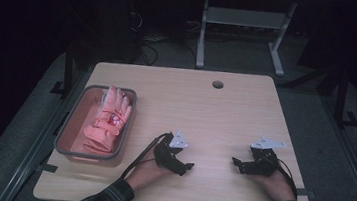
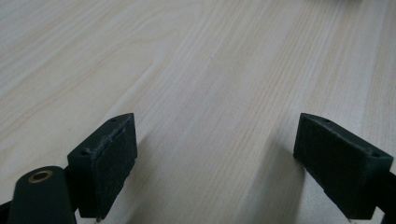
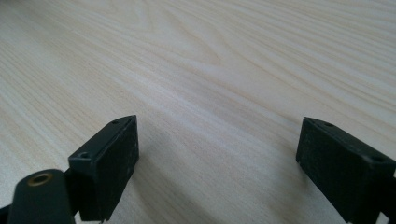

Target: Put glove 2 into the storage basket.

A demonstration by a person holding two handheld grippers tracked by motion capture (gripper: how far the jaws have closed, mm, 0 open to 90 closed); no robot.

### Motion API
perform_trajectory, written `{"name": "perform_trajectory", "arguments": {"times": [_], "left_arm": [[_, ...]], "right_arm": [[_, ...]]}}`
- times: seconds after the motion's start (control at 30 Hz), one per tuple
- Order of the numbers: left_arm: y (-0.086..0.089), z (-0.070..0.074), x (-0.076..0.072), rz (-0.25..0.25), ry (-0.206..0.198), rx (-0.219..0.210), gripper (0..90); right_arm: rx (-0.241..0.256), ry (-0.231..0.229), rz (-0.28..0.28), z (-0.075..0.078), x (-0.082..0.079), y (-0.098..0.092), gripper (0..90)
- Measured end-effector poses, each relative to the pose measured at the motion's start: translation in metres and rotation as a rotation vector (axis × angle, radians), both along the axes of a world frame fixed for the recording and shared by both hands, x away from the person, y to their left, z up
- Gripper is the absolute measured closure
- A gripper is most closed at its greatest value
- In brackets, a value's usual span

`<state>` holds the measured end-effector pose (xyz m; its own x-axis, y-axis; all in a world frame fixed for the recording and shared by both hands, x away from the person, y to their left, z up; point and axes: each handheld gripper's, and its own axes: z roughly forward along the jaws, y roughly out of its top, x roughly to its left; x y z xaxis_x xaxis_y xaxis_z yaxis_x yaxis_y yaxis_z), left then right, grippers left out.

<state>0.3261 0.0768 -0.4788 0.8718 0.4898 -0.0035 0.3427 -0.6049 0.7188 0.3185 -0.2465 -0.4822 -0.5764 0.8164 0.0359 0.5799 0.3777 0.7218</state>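
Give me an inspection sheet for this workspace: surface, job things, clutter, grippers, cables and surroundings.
Surface: wooden table, a round hole near its far edge.
Job's things: pink gloves lying in a grey tray at the table's left.
Clutter: nothing seen.
Grippers: left gripper and right gripper low over the near table, both open, holding nothing.
Cables: a black cable trails from the left gripper.
Surroundings: dark room, grey floor, a white table frame beyond.

Dim, grainy high view; bright close-ups, soft shadows beneath jaws
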Motion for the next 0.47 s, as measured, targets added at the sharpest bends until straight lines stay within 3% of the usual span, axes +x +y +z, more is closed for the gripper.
{"name": "perform_trajectory", "arguments": {"times": [0.47], "left_arm": [[-0.0002,-0.0001,-0.0004,-0.004,0.001,-0.001,12.7]], "right_arm": [[0.0,0.0,0.001,0.0,-0.0001,0.0001,12.4]]}}
